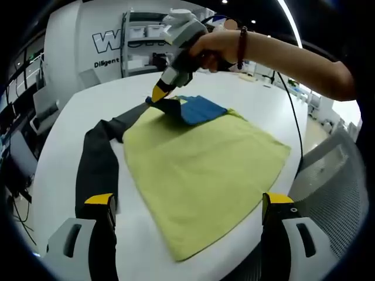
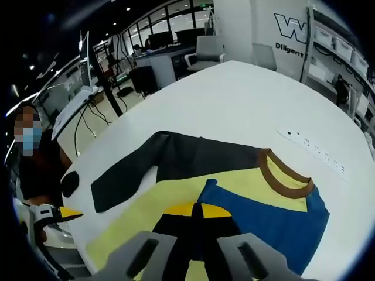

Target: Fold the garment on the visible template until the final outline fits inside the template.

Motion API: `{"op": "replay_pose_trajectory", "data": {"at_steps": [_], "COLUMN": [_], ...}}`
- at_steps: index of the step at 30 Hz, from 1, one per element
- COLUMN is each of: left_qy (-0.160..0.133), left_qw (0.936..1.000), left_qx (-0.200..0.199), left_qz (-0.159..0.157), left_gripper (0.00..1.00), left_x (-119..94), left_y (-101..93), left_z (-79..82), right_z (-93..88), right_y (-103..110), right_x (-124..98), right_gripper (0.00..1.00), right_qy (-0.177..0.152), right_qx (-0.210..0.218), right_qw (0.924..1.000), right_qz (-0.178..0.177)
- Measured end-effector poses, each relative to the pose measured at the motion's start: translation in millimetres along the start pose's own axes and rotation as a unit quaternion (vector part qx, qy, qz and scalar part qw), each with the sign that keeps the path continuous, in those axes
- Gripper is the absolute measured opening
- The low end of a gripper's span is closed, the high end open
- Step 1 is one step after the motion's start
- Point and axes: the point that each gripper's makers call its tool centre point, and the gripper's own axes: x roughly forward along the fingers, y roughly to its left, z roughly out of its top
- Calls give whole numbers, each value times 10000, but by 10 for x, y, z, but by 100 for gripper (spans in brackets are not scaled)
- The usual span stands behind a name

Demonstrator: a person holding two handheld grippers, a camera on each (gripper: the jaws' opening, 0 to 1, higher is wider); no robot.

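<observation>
Garment (image 2: 234, 181) on white table (image 2: 234, 99), dark fold between right gripper (image 2: 196, 212) jaws

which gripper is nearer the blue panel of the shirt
Right. The right gripper has its fingers pinched shut on the dark fabric at the edge of the blue panel. The left gripper hangs open at the garment's opposite end, over the yellow body.

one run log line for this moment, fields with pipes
right gripper: shut on dark sleeve | left gripper: open | garment: on white table, fold unfinished
</observation>
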Motion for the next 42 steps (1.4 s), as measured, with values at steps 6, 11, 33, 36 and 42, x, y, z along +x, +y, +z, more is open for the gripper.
{"op": "replay_pose_trajectory", "data": {"at_steps": [6,11,33,36,42], "left_qy": [16,13,-28,-34,-44], "left_qw": [10000,10000,10000,10000,10000], "left_qx": [11,-5,-2,4,12], "left_qz": [-20,-11,26,27,24], "left_gripper": [99,99,99,99,99], "left_x": [4,1,-9,-11,-12], "left_y": [-9,-6,6,6,3], "left_z": [-7,-6,11,14,19], "right_z": [-71,-126,-213,-267,-346], "right_y": [57,115,65,10,-44], "right_x": [83,158,211,216,248], "right_gripper": [0,0,13,15,15], "right_qy": [48,108,-21,22,125], "right_qx": [55,-60,157,221,348], "right_qw": [10000,9999,9995,9995,9991], "right_qz": [41,115,261,215,194]}}
